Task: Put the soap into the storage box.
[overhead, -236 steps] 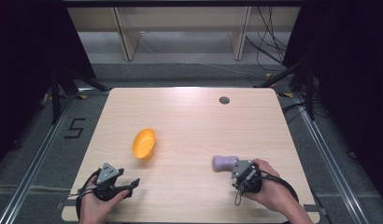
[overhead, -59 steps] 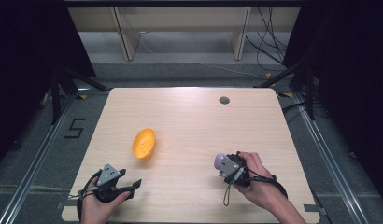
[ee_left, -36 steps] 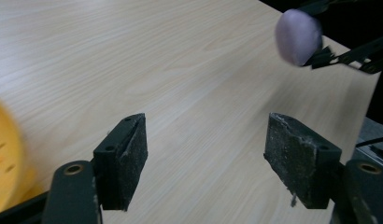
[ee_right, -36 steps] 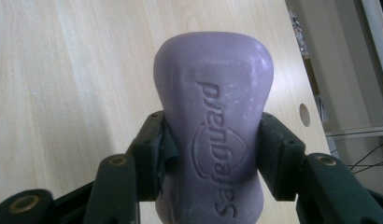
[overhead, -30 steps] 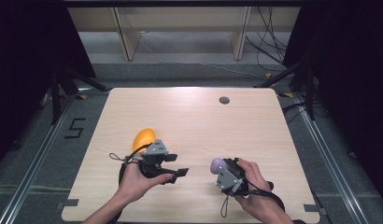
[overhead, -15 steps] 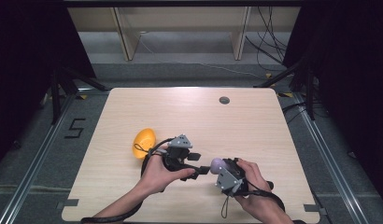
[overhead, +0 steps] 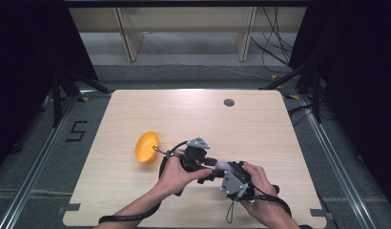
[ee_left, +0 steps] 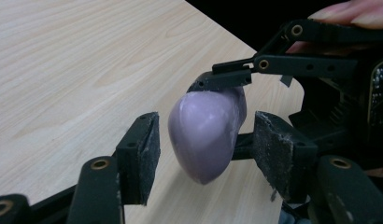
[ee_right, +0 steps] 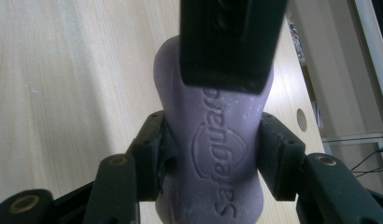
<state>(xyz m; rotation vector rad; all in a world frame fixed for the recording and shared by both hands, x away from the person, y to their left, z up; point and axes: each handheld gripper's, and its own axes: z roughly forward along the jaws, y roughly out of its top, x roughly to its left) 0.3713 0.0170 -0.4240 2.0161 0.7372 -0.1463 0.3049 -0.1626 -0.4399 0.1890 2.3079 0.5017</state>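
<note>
- Since the earlier frames, the left gripper point(overhead: 209, 164) has crossed from the near left corner of the table point(overhead: 260, 124), past the orange bowl point(overhead: 147, 147), to meet the right gripper point(overhead: 221, 168) near the front middle
- Purple soap bar point(overhead: 221, 165) sits between the two grippers, lifted off the wood; the left gripper view shows it point(ee_left: 207, 133) hanging clear above the tabletop point(ee_left: 77, 65)
- Right gripper's jaws are clamped on the bar's sides, in its own view point(ee_right: 210, 154), with the embossed lettering facing the camera; that firm hold looks meant to present the free end to the other hand
- Left gripper point(ee_left: 206, 156) has its jaws apart, one pad point(ee_left: 142, 156) on each side of the bar's rounded end with a gap showing on both sides, so it straddles the soap without pinching yet
- One right jaw point(ee_left: 227, 79) lies along the bar's top in that view, leaving the lower end free for a second grip
- Judged from this, a hand-over is being set up; the bowl lies tipped on its side, just left of the hands, perhaps where the soap goes
</note>
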